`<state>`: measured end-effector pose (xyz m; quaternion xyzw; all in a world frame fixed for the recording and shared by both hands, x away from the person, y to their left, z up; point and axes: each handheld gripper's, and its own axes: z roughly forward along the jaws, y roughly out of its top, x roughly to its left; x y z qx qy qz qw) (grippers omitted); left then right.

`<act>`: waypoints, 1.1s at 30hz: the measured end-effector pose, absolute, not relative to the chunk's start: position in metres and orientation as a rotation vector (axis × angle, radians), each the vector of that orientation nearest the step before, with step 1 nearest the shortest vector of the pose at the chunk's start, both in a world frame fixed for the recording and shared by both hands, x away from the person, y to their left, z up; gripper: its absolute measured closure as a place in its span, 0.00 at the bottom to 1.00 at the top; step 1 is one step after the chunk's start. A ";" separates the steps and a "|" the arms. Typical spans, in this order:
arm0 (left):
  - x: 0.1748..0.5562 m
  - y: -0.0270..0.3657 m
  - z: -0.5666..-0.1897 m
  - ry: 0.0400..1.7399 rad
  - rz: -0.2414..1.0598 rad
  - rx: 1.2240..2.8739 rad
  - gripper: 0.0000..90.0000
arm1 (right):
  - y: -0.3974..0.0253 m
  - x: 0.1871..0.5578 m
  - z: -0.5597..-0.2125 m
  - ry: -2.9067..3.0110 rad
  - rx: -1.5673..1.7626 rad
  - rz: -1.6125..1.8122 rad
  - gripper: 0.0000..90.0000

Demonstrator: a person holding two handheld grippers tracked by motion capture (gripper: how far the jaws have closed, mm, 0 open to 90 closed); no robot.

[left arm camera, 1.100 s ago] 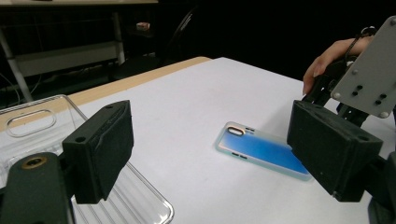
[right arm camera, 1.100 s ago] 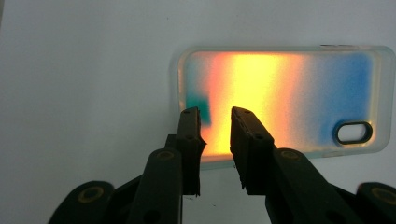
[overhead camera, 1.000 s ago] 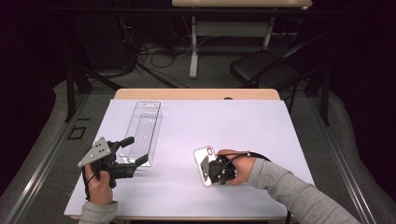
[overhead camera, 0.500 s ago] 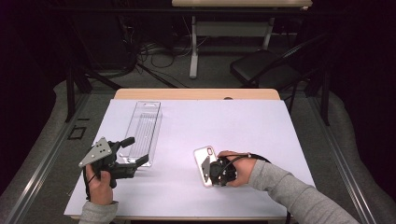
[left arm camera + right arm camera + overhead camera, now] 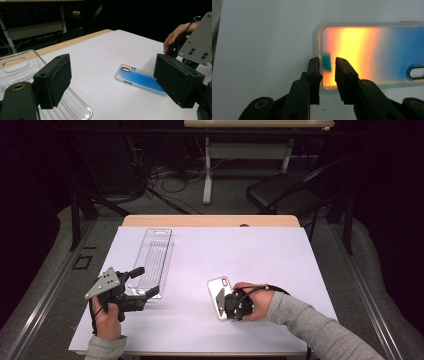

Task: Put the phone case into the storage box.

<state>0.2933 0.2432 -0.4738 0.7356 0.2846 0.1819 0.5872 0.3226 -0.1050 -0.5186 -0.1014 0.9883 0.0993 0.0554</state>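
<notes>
A phone case point(image 5: 216, 292) lies flat on the white table, its back shading from orange to blue point(image 5: 372, 50). My right gripper point(image 5: 231, 305) is held low over its near end, and a hand is wrapped around it. In the right gripper view the jaws point(image 5: 327, 66) stand a narrow gap apart at the case's short edge, with nothing clamped between them. My left gripper point(image 5: 145, 282) is wide open at the table's left, beside the near end of a clear plastic tray point(image 5: 152, 255). The left gripper view point(image 5: 113, 75) looks across at the case point(image 5: 140, 80) and the other hand.
The white sheet point(image 5: 240, 255) covers a wooden table whose far edge point(image 5: 210, 221) shows. On the dark floor beyond are a chair point(image 5: 285, 195), cables and desk legs. The tray's corner point(image 5: 82, 110) lies just under my left jaws.
</notes>
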 end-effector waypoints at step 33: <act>0.294 0.243 -0.475 0.661 0.414 1.717 0.17 | -0.102 0.321 -0.526 3.003 -0.378 0.239 0.91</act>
